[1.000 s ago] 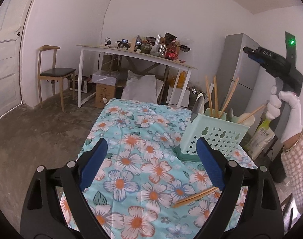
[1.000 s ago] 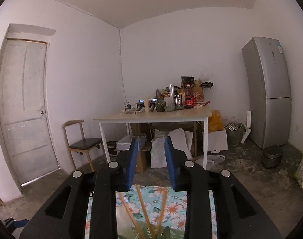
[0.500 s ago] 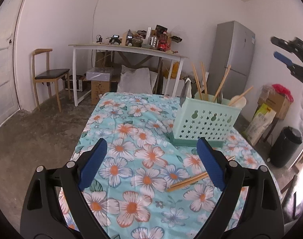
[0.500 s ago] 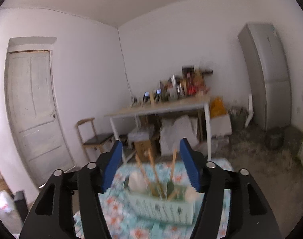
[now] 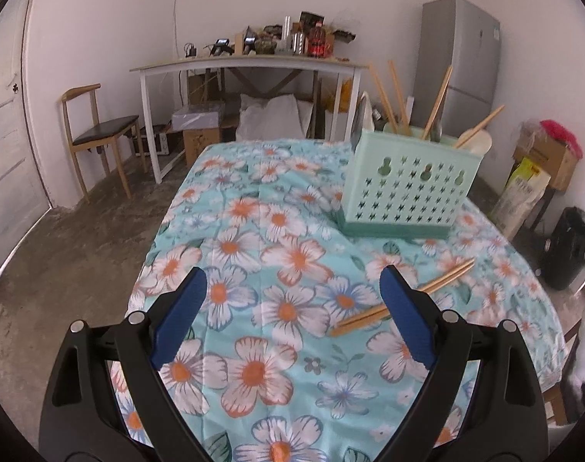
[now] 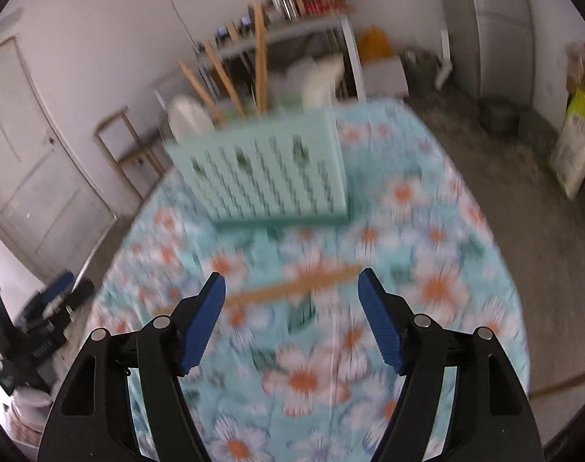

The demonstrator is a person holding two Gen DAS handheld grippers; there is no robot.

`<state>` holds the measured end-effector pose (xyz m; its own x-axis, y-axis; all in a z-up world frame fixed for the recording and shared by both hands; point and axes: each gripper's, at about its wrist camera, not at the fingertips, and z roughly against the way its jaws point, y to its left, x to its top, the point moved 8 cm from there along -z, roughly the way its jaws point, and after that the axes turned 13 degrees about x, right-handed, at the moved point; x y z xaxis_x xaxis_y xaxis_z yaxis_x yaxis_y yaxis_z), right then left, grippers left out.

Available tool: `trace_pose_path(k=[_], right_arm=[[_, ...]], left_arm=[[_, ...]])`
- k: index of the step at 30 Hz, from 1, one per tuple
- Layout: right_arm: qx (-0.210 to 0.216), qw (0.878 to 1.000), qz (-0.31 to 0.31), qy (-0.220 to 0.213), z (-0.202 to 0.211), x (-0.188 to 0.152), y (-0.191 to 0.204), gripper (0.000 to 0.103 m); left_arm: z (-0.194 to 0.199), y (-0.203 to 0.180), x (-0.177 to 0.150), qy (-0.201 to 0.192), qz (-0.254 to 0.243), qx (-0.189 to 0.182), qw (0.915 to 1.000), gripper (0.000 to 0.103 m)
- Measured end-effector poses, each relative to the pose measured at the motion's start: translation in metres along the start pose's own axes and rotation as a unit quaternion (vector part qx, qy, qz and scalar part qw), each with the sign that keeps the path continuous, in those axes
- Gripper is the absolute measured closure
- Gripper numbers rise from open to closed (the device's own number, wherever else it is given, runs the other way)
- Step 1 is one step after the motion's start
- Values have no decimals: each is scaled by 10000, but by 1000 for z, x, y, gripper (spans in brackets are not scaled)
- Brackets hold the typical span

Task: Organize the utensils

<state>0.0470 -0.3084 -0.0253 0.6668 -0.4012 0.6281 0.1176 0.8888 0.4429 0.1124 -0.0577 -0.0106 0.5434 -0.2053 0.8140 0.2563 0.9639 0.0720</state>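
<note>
Chopsticks (image 5: 404, 298), a loose pair, lie flat on the flowered cloth of the counter (image 5: 254, 231), well short of the mint-green utensil basket (image 5: 410, 188) that stands upright farther back. Nearest the left camera, the left hand-held gripper (image 5: 292, 308) hangs wide open and empty, much as it did a second ago; its right finger hides part of the pair in that view. The real change is on the other side: the right hand-held gripper (image 6: 291, 310), which a second ago faced the far wall nearly closed, has swung down toward the counter and spread wide, empty, with the pair (image 6: 292, 287) now lying crosswise just beyond its fingertips. The view is blurred, so it seems to be mid-motion. Beyond stands the basket (image 6: 261, 177), already holding several sticks and spoons. I judge these chopsticks the last stray item, with the right side lining up to pick them.
</note>
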Motion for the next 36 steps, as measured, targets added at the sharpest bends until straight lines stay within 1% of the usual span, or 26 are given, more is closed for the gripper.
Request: trace_pose_path(k=[2,4,8,14,22,26,34,36], right_arm=[[-162,9997,-70,168,-9,-14,-7,33],[-173,9993,-97,328,-17,-22,-8,33],[-280,9985,-116,460,-28,-33,-15,33],[-410,9971,-136,633,-40,-43,-22,33],[-701,9945,88,769,-53,-57,-28,33],[-744,9939,284,766,-57,-60,-23,24],[-681,9939,351,787,-63,-66,-17,7],[-644,9943,325,787,-63,-67,-17,6]], left_arm=[[-5,-1,-6,129,-60,42,9999,16],[-9,-2,-12,256,-85,77,9996,16],[-21,-3,-23,520,-174,139,9984,16],[-30,-5,-35,724,-280,223,9967,16],[-34,-3,-44,879,-314,302,9952,16],[-34,-4,-45,898,-308,306,9950,16],[-30,-5,-45,864,-312,314,9953,16],[-30,-5,-44,873,-293,301,9953,16]])
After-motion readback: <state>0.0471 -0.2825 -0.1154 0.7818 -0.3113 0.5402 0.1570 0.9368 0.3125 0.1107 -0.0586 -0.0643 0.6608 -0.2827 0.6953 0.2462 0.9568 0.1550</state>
